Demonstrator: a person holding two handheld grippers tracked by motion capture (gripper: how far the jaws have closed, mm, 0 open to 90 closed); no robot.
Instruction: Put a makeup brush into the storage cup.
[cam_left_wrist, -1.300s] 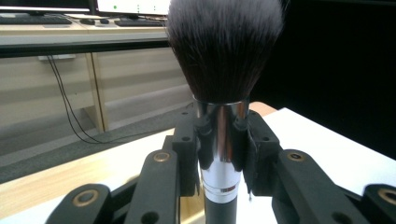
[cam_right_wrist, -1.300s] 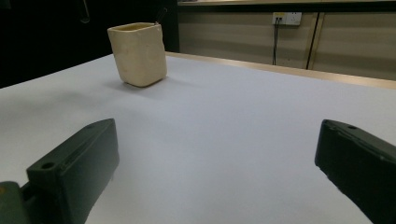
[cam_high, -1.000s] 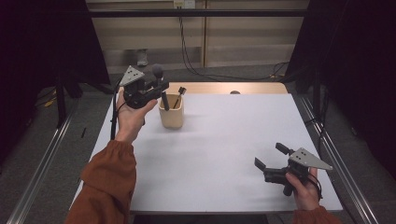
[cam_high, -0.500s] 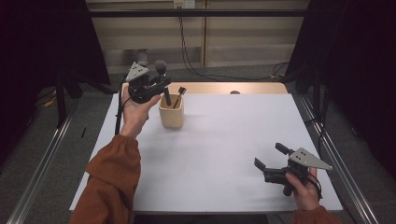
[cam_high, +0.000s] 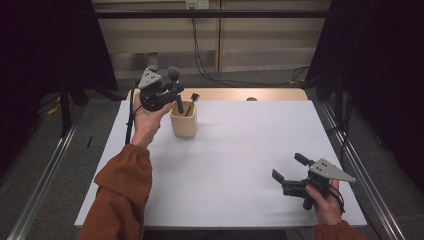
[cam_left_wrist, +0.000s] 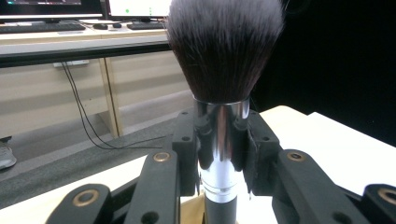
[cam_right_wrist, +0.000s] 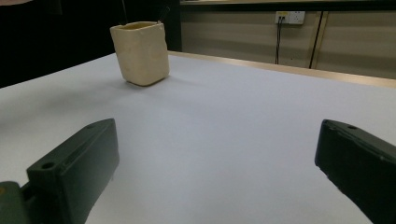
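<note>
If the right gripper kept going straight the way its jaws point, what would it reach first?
Probably the cream holder: it stands ahead, left of centre, across bare white table. The right gripper has open jaws; depth is unclear.

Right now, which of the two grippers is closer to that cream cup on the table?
The left. The left gripper hangs just over the cream cup, clamped on a makeup brush. The right gripper rests open at the table's near right corner.
</note>
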